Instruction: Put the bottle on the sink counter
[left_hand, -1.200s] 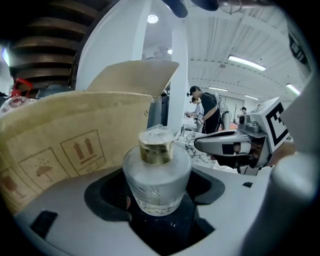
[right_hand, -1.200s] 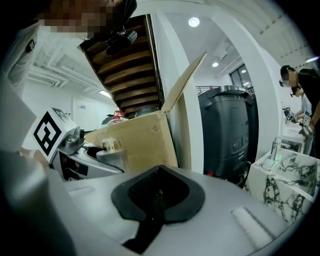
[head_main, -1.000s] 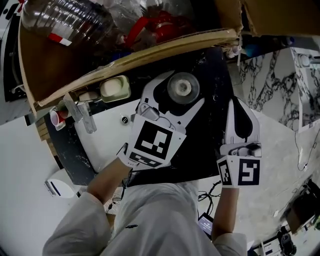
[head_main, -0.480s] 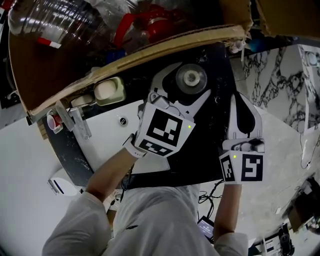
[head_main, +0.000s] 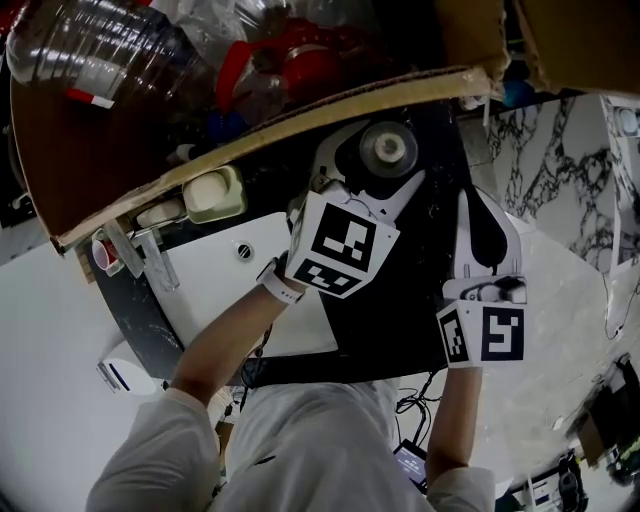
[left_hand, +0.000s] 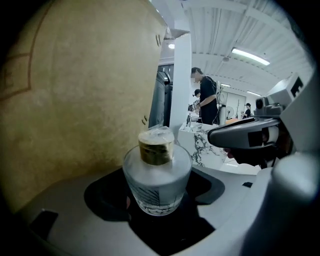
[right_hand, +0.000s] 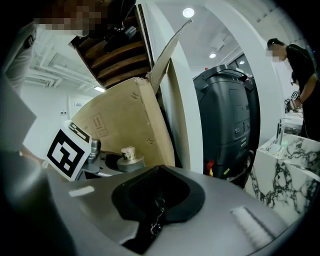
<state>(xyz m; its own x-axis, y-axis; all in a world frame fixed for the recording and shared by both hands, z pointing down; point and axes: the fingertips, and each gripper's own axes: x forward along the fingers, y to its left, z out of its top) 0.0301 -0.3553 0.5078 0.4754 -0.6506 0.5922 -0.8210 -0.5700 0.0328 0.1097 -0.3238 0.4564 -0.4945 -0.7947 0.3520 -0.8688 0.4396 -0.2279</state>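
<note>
Left gripper (head_main: 381, 163), bottle (head_main: 388, 147) farther forward

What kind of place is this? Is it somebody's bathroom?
Probably not a home: it looks like a workshop or test lab with mock washstands. There is a white sink with a faucet, marble-patterned counters, and people standing at work farther back.

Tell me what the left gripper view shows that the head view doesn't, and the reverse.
Only the left gripper view: the bottle's frosted side and gold neck, plus people standing far behind. Only the head view: the white sink, the tap and a red container in the box. Both: the bottle gripped in the left tool, the cardboard box and the right tool.
</note>
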